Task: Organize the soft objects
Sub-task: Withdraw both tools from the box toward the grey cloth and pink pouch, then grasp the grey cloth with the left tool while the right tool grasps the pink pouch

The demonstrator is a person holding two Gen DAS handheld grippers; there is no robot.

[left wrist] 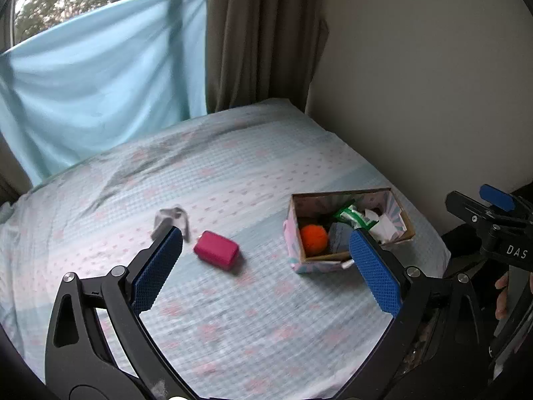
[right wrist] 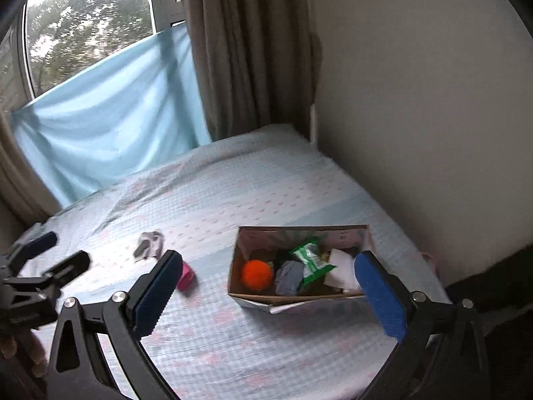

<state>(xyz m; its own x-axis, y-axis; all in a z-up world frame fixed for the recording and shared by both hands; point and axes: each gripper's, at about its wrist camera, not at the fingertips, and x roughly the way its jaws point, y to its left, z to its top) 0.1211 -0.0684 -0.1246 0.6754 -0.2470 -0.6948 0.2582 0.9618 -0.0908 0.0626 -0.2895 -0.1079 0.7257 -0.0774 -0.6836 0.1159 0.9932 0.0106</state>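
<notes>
A cardboard box point(left wrist: 296, 233) point(right wrist: 240, 243) stands on the bed and holds an orange ball point(left wrist: 313, 239) point(right wrist: 256, 274), a grey-blue soft item point(left wrist: 339, 237) point(right wrist: 289, 276), a green packet point(left wrist: 356, 217) point(right wrist: 311, 260) and white paper point(right wrist: 339, 265). A pink block point(left wrist: 217, 250) point(right wrist: 186, 277) lies on the sheet left of the box. A grey crumpled cloth point(left wrist: 171, 218) point(right wrist: 150, 244) lies further left. My left gripper point(left wrist: 266, 253) is open and empty above the sheet. My right gripper point(right wrist: 266, 275) is open and empty in front of the box.
The bed point(left wrist: 233, 173) point(right wrist: 233, 180) has a pale checked sheet. A wall point(left wrist: 433, 83) runs along its right side. A brown curtain point(left wrist: 260, 40) and a blue cloth point(left wrist: 100, 83) hang behind it. The other gripper shows at each view's edge.
</notes>
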